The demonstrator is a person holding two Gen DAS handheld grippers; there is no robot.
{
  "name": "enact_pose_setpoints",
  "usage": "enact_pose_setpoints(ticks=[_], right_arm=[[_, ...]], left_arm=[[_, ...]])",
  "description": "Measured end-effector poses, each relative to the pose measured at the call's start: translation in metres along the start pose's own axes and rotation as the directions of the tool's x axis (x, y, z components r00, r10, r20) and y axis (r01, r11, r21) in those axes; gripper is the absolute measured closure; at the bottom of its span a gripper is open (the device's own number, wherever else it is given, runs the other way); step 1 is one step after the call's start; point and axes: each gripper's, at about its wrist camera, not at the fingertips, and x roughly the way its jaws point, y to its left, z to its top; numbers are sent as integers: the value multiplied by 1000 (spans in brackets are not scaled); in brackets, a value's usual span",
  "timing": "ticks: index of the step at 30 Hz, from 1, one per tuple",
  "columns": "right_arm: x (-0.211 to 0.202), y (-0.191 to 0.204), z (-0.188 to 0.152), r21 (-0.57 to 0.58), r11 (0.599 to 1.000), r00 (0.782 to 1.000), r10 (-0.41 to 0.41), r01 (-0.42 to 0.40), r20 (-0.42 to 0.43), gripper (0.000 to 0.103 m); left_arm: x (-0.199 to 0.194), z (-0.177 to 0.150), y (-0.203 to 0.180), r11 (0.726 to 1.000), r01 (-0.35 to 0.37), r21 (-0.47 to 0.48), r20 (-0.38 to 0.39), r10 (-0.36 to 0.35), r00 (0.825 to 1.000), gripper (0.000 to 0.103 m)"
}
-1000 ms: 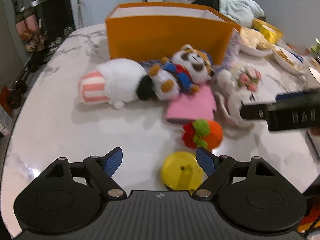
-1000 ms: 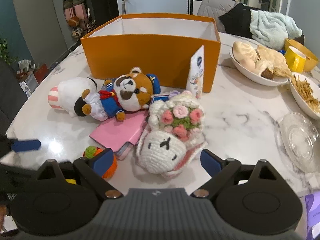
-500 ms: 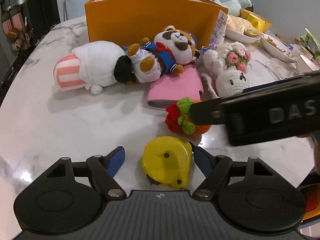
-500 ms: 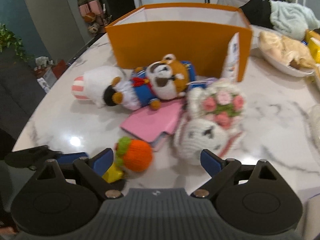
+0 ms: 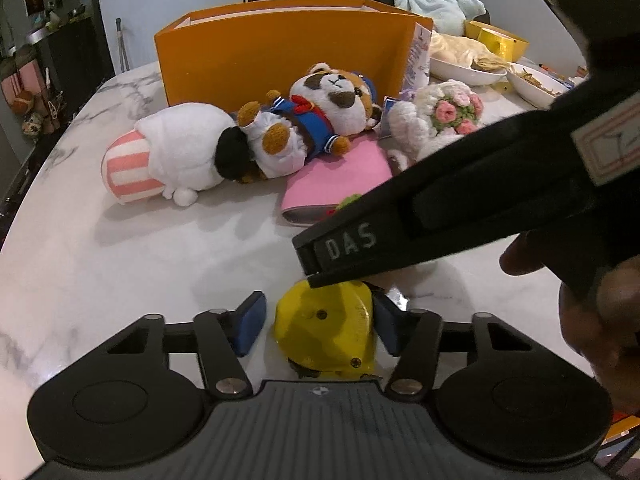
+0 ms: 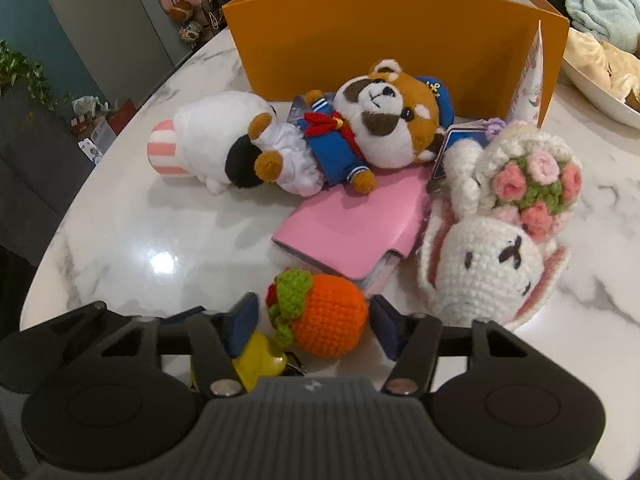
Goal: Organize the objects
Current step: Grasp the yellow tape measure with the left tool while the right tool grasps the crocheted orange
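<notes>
Left wrist view: the left gripper (image 5: 319, 326) has its jaws drawn in around a yellow tape measure (image 5: 326, 330) on the white bench (image 5: 120, 264); the right pad touches it, the left shows a sliver of gap. The right gripper crosses above.

Right wrist view: the right gripper (image 6: 313, 322) jaws are closing around an orange crocheted fruit (image 6: 320, 314), just short of touching. A pink wallet (image 6: 352, 224) lies beyond, then an orange box (image 6: 400, 44).
</notes>
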Motion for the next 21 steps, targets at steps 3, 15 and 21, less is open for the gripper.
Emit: enact_pose_setpoints(ticks=[3,15,21], right_arm=[[0,1,0,-8,1000,1000,4,-4,0,49],[-12,-6,3,5,999,999,35,-35,25,50],[-19,-7,3,3,999,998,40,-40,39,50]], left_arm=[[0,1,-1,1000,4,6,3,-4,1000,45],[0,0,-1,1000,12,19,4,-12,1000,46],[-1,-2,1,1000,17,16,1,-17,1000,46]])
